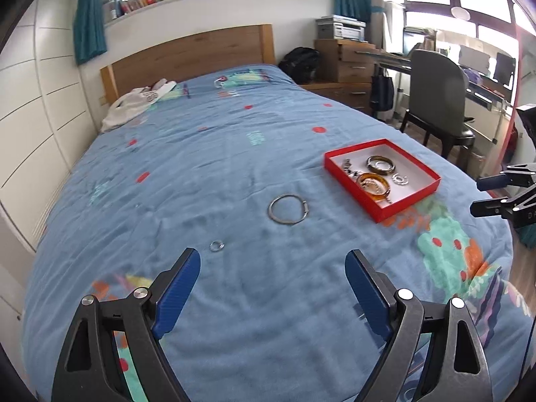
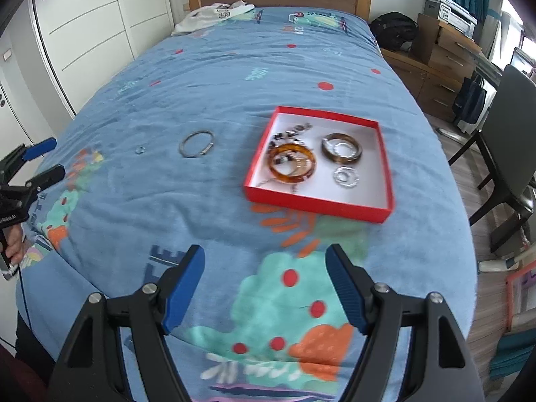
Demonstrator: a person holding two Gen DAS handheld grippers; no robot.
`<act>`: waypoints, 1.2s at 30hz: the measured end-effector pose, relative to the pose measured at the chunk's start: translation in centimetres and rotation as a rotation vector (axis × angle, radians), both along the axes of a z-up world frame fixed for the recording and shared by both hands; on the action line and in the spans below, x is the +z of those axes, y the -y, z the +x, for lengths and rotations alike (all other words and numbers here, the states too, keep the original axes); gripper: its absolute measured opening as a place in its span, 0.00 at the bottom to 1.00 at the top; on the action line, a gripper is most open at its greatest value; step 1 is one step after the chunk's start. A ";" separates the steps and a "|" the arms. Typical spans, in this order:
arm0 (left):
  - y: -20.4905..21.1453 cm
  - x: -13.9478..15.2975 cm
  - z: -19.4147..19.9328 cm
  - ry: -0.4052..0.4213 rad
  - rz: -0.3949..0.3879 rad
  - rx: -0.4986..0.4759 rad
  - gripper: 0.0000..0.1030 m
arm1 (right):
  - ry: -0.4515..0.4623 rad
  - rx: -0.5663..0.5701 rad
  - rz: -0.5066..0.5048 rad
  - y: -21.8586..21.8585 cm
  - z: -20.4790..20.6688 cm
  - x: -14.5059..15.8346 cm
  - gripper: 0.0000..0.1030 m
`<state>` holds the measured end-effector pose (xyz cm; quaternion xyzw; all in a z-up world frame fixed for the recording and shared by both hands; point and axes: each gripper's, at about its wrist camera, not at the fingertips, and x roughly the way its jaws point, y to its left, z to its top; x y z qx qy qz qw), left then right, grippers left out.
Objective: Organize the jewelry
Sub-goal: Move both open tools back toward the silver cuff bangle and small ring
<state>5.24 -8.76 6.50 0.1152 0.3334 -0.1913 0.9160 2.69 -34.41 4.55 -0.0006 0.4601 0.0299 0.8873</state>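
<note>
Blue ribbed fingers (image 1: 187,288) of the left gripper (image 1: 273,284) stand wide apart over nothing but a blue bedspread (image 1: 207,174), a soft, slightly rumpled cloth printed with red dots and teal and orange cartoon shapes. Just beyond them lies one small silver ring (image 1: 216,245), and farther on one thin metal bangle (image 1: 288,209), both flat on the cloth and apart from each other. To the right sits a shallow square red box (image 1: 407,203) with a white floor, holding one amber bangle (image 1: 373,184), one dark brown bangle (image 1: 381,164), a small silver piece and some beads. A wooden headboard (image 1: 191,53) closes the bed, with a shelf of books above, white cupboards on the left and a dark chair (image 1: 435,100) at a desk on the right; the right gripper (image 1: 492,194) enters at the right edge. From the right wrist, the right gripper's (image 2: 264,288) two blue fingers (image 2: 345,291) are likewise spread wide and empty above the printed bedspread (image 2: 217,77). The red box (image 2: 315,205) lies straight ahead, with the amber bangle (image 2: 292,164) and the dark brown bangle (image 2: 341,148) side by side inside it and a silver piece below the brown one. Left of the box, on the cloth, rest the thin metal bangle (image 2: 197,144) and the small silver ring (image 2: 140,149). The left gripper (image 2: 50,160) shows at the left edge, fingers parted.
</note>
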 end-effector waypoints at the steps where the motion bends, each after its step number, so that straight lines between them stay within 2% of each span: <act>1: -0.3 -0.3 -0.1 0.004 0.005 0.009 0.85 | 0.006 -0.003 0.010 -0.5 -0.2 -0.1 0.71; 3: -0.8 -0.5 -0.2 0.009 0.009 0.015 0.86 | 0.019 -0.007 0.038 -1.4 -0.4 -0.3 0.71; 12: -2.3 -1.6 0.9 0.014 -0.004 0.045 0.90 | 0.042 0.019 0.051 -5.3 0.2 -1.1 0.71; 25: -3.9 -5.5 4.6 -0.083 -0.007 0.101 0.91 | 0.057 0.059 0.093 -8.4 4.9 -3.4 0.71; 33: -7.4 -8.7 7.7 -0.164 -0.107 0.208 0.95 | 0.073 0.063 0.076 -9.9 8.9 -5.9 0.71; 36: -8.2 -9.9 9.0 -0.181 -0.122 0.232 0.95 | 0.065 0.060 0.094 -10.2 10.6 -7.2 0.71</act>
